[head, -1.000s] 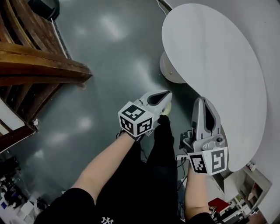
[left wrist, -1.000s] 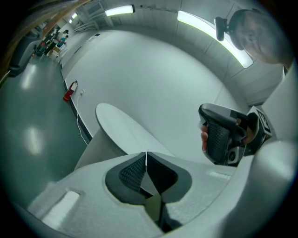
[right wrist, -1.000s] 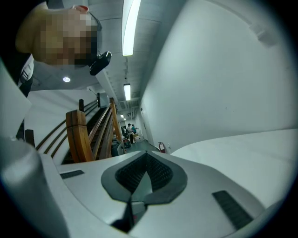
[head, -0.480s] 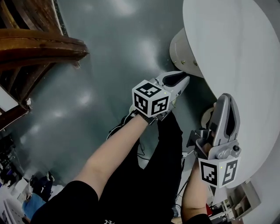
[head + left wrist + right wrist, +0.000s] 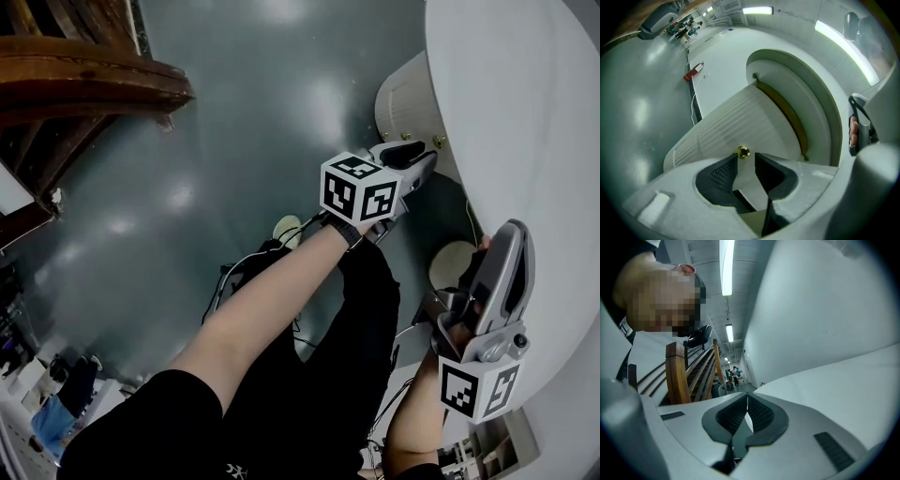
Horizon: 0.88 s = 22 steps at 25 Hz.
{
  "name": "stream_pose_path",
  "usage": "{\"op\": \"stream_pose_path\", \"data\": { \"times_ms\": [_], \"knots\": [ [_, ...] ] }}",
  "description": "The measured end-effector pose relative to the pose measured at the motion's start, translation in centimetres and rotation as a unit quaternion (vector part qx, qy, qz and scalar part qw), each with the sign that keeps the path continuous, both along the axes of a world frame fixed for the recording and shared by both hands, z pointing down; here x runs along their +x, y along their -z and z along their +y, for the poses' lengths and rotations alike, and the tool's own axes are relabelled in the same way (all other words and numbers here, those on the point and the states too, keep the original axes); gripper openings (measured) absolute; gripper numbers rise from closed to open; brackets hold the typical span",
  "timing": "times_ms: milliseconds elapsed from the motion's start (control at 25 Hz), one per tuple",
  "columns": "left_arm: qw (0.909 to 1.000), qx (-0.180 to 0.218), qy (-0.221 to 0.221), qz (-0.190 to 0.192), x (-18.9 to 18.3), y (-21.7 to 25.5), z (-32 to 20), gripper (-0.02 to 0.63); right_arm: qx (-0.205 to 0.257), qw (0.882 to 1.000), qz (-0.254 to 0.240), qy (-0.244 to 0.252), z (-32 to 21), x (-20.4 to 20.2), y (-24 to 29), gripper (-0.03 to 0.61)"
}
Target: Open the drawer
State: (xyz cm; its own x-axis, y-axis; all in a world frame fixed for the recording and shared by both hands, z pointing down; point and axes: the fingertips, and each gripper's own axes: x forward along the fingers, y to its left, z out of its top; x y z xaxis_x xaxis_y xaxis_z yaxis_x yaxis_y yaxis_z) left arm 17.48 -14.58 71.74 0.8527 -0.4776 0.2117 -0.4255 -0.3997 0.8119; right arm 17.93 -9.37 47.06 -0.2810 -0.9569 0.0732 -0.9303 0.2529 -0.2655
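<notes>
The left gripper (image 5: 746, 158) has its jaws opening and part spread. The brass knob (image 5: 743, 152) sits just beyond their tips at 12 o'clock, not gripped, on the ribbed white drawer (image 5: 740, 117) front under the round table (image 5: 525, 112). The right gripper (image 5: 746, 403), at 5 o'clock of the left in the head view, is clenched on nothing.

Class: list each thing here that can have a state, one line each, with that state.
left gripper: jaws opening, nothing gripped
right gripper: shut, empty
brass knob: at the left gripper's tips, not gripped
drawer: looks closed
</notes>
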Motion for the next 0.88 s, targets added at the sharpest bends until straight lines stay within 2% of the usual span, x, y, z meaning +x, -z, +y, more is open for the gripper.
{"op": "stream_pose_path", "data": {
  "times_ms": [160, 400, 680, 880],
  "knots": [
    [0.9999, -0.005, 0.002, 0.013, 0.7, -0.7, -0.6, 0.13, 0.005, 1.0, -0.003, -0.004, 0.4, 0.6, -0.4, 0.015],
    [0.9985, -0.008, -0.004, 0.054, 2.0, -0.2, -1.0, 0.132, 0.001, 1.0, 0.0, 0.002, 0.3, 0.8, -0.3, 0.015],
    [0.9988, -0.011, -0.012, 0.047, 3.0, -0.2, -1.5, 0.13, -0.004, 1.0, 0.002, -0.002, 0.2, 1.3, 0.3, 0.015],
    [0.9983, -0.006, -0.015, 0.056, 3.0, 0.0, -1.2, 0.114, -0.011, 1.0, 0.0, -0.006, 0.4, 1.4, 0.2, 0.015]
  ]
}}
